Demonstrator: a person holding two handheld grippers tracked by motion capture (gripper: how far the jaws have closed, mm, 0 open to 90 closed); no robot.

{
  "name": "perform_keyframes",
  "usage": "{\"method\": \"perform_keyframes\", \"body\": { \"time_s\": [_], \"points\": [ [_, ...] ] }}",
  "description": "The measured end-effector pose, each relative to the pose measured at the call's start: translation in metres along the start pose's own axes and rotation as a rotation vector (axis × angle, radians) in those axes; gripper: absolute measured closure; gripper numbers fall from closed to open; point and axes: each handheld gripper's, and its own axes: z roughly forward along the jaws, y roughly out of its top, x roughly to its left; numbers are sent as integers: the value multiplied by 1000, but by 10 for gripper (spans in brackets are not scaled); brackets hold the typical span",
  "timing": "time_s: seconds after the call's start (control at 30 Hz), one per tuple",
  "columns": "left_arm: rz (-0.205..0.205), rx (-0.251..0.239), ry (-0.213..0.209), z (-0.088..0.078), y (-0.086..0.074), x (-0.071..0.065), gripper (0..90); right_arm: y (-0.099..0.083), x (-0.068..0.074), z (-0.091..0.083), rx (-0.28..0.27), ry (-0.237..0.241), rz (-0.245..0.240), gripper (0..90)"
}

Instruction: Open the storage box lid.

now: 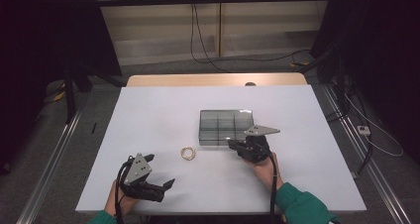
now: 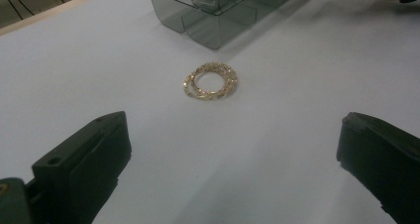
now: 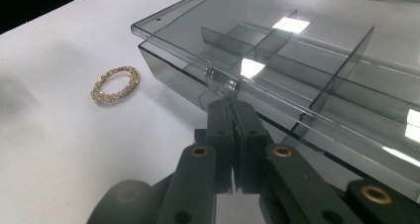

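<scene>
box (image 1: 226, 127): clear smoked plastic, compartmented, mid-tabletop toward right edge; likely light, rigid, slick
lid tab (image 3: 221, 79): best hold, small front latch
right gripper (image 3: 232, 102): jaws pressed together at tab
left gripper (image 2: 233, 149): spread, near front-left corner
bracelets (image 1: 188, 153): gold, loose, just beside box

White tabletop (image 1: 163, 115), wooden strip along the far edge. Two things lie on it — a smoky clear compartment box (image 1: 225, 126) near the middle, lid on, and a gold beaded bracelet (image 1: 188, 153) flat, near the box's front left corner, apart from it.
</scene>
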Motion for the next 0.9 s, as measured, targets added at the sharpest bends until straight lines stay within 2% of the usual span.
{"method": "perform_keyframes", "body": {
  "time_s": [0.17, 0.23, 0.37, 0.47, 0.67, 0.9],
  "points": [
    [-3, 5, 2, 5, 5, -2, 1, 2, 1, -2, -9, 0, -8, 876],
    [-17, 6, 5, 9, 8, -3, 1, 4, 1, -3, -19, 1, -10, 875],
    [-17, 27, 6, 17, 16, -3, 1, 7, 2, -5, -26, -3, -16, 871],
    [-21, 38, 12, 25, 23, -3, 0, 9, 2, -6, -31, -8, -15, 866],
    [-38, 23, 28, 43, 39, 2, 0, 11, 3, -7, -35, -12, -20, 865],
    [-52, 35, 39, 66, 55, 8, 0, 14, 3, -9, -40, -15, -24, 864]
  ]
}}
